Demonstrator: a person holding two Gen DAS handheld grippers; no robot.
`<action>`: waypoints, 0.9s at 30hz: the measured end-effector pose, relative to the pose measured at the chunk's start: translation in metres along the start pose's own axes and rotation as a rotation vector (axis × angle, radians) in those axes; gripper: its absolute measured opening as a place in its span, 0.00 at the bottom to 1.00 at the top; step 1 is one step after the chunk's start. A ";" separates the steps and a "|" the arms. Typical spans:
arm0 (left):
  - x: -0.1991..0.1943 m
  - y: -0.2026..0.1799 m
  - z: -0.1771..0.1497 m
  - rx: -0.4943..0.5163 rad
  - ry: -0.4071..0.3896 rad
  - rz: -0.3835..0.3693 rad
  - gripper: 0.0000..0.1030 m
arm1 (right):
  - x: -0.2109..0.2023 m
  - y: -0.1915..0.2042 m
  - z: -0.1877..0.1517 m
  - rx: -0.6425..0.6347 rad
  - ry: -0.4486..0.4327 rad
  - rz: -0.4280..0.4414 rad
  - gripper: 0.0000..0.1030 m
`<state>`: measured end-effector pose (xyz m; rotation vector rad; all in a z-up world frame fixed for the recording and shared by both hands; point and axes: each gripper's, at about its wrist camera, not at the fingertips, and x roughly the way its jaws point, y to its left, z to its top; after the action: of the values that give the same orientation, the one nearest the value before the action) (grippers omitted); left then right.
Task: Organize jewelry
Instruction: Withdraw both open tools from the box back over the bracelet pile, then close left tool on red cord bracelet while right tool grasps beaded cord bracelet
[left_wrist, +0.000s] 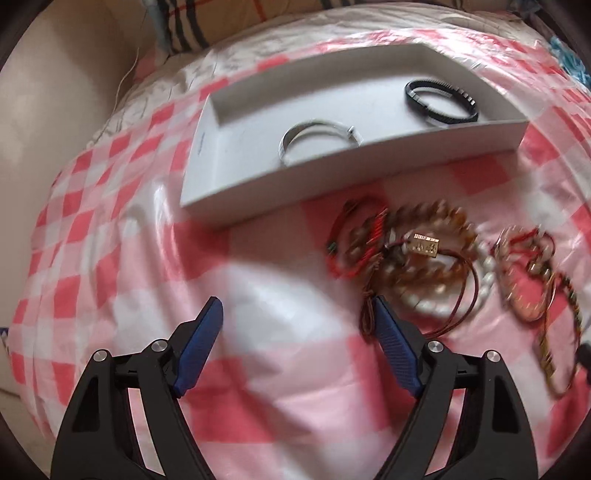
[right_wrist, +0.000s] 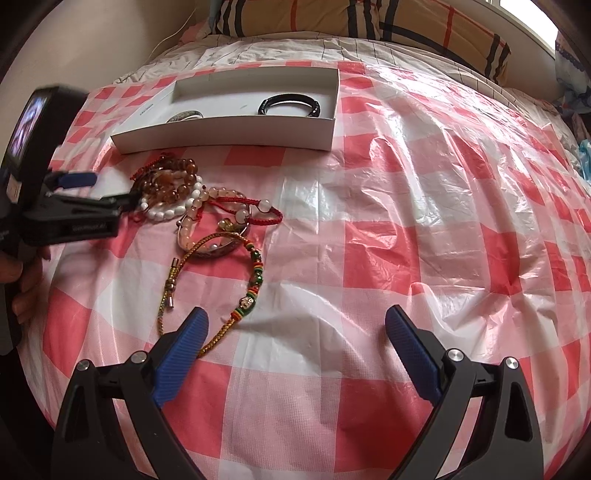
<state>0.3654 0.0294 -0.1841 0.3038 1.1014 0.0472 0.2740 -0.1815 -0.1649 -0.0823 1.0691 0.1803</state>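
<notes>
The jewelry lies in two places on a bed: a loose tangle of bracelets (right_wrist: 192, 199) on the cover, and two pieces already inside a shallow white box (right_wrist: 229, 134) at 12 o'clock from that tangle. In the box, a black bracelet (right_wrist: 290, 105) sits toward 3 o'clock and a white bangle (left_wrist: 317, 138) toward 9 o'clock, well apart from each other. In the tangle, strands overlap too much for a sure count; what can be picked out are an amber bead bracelet (right_wrist: 173, 181), a white bead bracelet (right_wrist: 166, 210), a red cord bracelet (right_wrist: 258, 218) and, at 6 o'clock of the pile, a green-and-yellow braided cord bracelet (right_wrist: 255, 277). The left tool (left_wrist: 297, 314) stands wide with nothing between its blue pads, its right finger just touching the near edge of the tangle. The right tool (right_wrist: 295, 321) stands wide and empty, its left finger over the braided cord's tail. A glossy red-and-white checked plastic sheet (right_wrist: 424, 221) covers the bed; one plaid pillow (right_wrist: 332, 14) lies at 12 o'clock, beside a beige wall (left_wrist: 55, 92).
</notes>
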 end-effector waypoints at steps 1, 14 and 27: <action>-0.004 0.005 -0.005 0.014 0.007 0.023 0.76 | 0.000 0.000 0.000 0.001 -0.001 0.002 0.90; -0.045 0.023 -0.032 0.090 -0.110 -0.017 0.76 | -0.006 0.004 0.000 -0.013 -0.030 0.004 0.90; -0.029 0.007 -0.034 0.117 -0.066 -0.111 0.05 | 0.013 0.024 0.006 -0.070 -0.015 0.055 0.41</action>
<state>0.3229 0.0379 -0.1710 0.3466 1.0551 -0.1258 0.2807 -0.1556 -0.1725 -0.1144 1.0506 0.2681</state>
